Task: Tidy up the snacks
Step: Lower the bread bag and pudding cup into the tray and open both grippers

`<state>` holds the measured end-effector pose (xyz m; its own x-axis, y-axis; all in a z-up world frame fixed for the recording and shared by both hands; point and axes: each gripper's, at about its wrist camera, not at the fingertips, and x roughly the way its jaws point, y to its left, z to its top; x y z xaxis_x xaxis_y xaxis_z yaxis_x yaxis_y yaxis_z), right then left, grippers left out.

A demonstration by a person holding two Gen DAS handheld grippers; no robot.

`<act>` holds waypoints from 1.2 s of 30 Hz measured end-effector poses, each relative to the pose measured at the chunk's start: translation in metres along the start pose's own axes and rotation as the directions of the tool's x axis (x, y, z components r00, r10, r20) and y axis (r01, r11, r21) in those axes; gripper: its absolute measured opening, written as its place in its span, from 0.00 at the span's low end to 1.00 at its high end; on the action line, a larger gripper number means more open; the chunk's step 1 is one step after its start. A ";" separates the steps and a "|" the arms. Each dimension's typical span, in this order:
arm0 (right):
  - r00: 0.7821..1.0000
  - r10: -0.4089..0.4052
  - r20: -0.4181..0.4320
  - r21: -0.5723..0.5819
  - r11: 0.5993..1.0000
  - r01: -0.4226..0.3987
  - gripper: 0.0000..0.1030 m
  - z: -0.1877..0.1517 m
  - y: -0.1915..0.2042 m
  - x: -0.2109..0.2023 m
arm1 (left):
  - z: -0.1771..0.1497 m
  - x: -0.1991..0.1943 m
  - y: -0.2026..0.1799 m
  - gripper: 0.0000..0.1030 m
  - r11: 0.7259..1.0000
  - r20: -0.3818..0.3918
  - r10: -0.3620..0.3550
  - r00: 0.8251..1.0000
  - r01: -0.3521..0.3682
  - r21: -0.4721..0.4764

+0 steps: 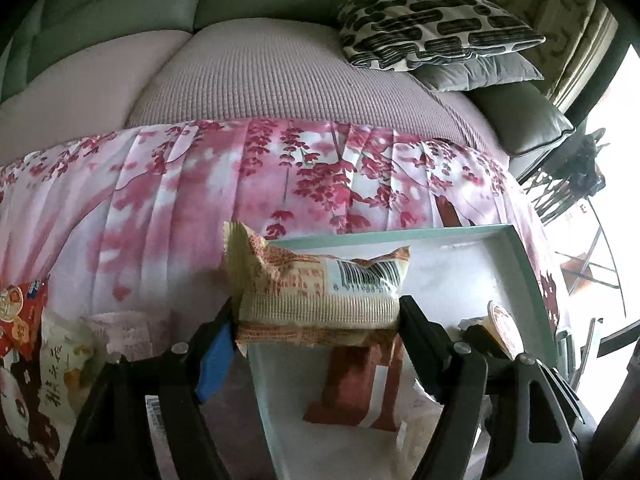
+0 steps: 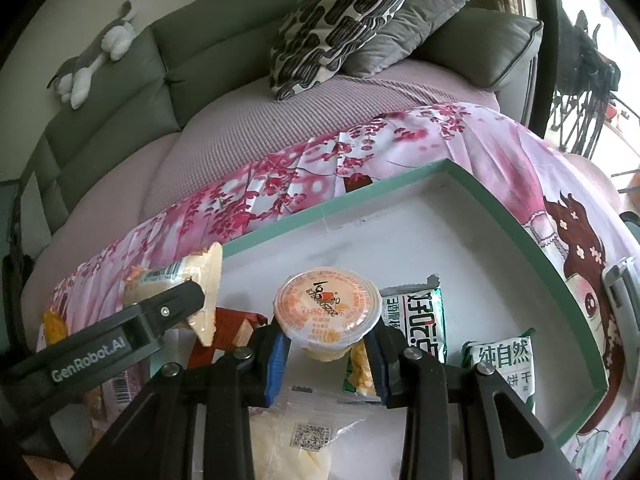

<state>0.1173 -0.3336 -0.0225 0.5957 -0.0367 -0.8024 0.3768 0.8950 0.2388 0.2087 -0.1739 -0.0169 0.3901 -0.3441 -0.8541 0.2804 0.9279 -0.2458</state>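
My left gripper [image 1: 318, 314] is shut on a beige snack packet with a barcode [image 1: 320, 284] and holds it over the left edge of the green-rimmed white tray [image 1: 520, 256]. The packet also shows in the right wrist view [image 2: 172, 280], with the left gripper's finger [image 2: 160, 312] on it. My right gripper [image 2: 328, 350] is shut on an orange-lidded jelly cup [image 2: 326, 306] above the tray [image 2: 500, 208]. The cup shows at the right in the left wrist view [image 1: 504, 328]. A brown packet [image 1: 360, 384] lies in the tray under the left gripper.
In the tray lie two green-and-white biscuit packets [image 2: 420, 316] [image 2: 508, 364], a clear bag with a QR code [image 2: 308, 436] and a brown packet [image 2: 228, 332]. Loose snacks [image 1: 48, 360] lie left of the tray on the pink floral cloth [image 1: 200, 200]. A sofa with pillows [image 1: 432, 24] stands behind.
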 end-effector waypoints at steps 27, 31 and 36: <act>0.998 -0.058 -0.029 -0.015 0.998 0.057 0.84 0.004 -0.003 -0.017 | -0.007 -0.066 0.039 0.95 0.992 0.139 0.014 0.990 0.004 -0.130; 0.998 -0.054 -0.032 -0.026 0.998 0.053 0.93 0.003 -0.001 -0.016 | -0.013 -0.074 0.057 0.95 0.984 0.165 0.083 0.983 -0.055 -0.168; 0.998 -0.058 -0.020 -0.051 0.997 0.056 1.00 0.002 0.003 -0.018 | -0.023 -0.070 0.066 0.95 0.982 0.144 0.113 0.983 -0.089 -0.167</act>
<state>0.1096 -0.3310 -0.0064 0.5589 -0.0794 -0.8254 0.3731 0.9130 0.1649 0.1792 -0.0856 0.0161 0.5413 -0.2539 -0.8016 0.0945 0.9656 -0.2421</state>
